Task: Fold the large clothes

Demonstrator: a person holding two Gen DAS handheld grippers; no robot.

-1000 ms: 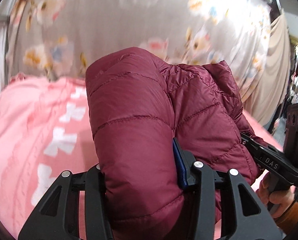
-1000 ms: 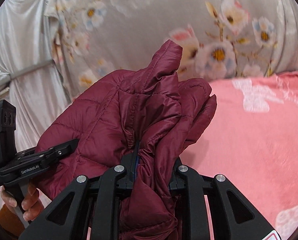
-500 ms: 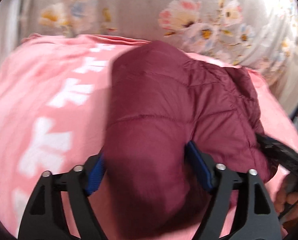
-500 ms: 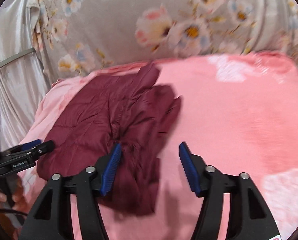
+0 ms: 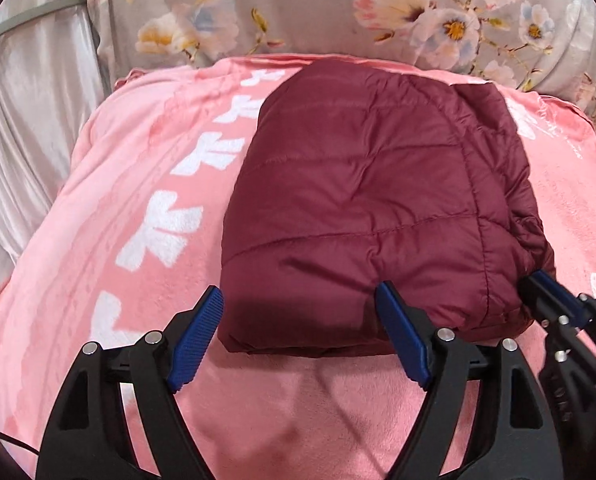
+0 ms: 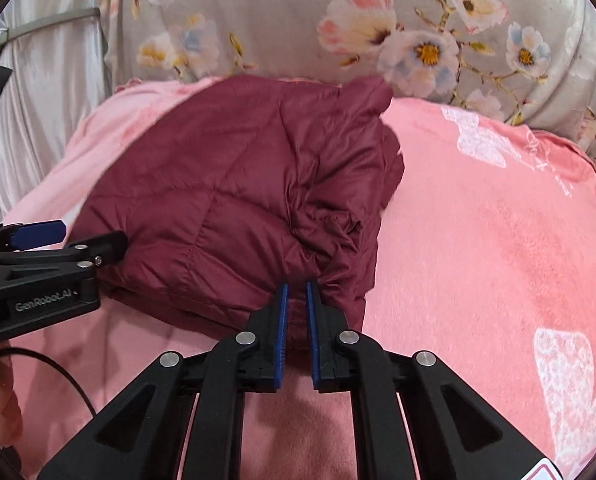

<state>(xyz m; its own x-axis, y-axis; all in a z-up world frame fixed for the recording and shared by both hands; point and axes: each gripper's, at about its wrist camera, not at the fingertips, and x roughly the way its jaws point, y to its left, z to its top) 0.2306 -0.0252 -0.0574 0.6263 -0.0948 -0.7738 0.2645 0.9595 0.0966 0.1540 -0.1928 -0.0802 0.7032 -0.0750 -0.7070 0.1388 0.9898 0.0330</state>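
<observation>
a folded maroon puffer jacket (image 5: pixel 377 200) lies on a pink blanket (image 5: pixel 98 240). left gripper (image 5: pixel 298 308) spread wide, empty, at its near edge. right gripper (image 6: pixel 296 296) nearly closed, seemingly empty.

Bedroom — pink blanket (image 5: pixel 98 240), floral bedding (image 6: pixel 417 40)

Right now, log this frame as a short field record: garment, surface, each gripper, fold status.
garment: maroon quilted jacket, folded into a compact bundle, lying flat
surface: pink blanket with white motifs
backdrop: grey floral fabric behind the blanket
left gripper: jaws wide open at the bundle's near edge, gripping nothing
right gripper: jaws nearly closed at the bundle's near right corner; whether fabric is pinched is unclear
fold status: looks finished, jacket set down
</observation>
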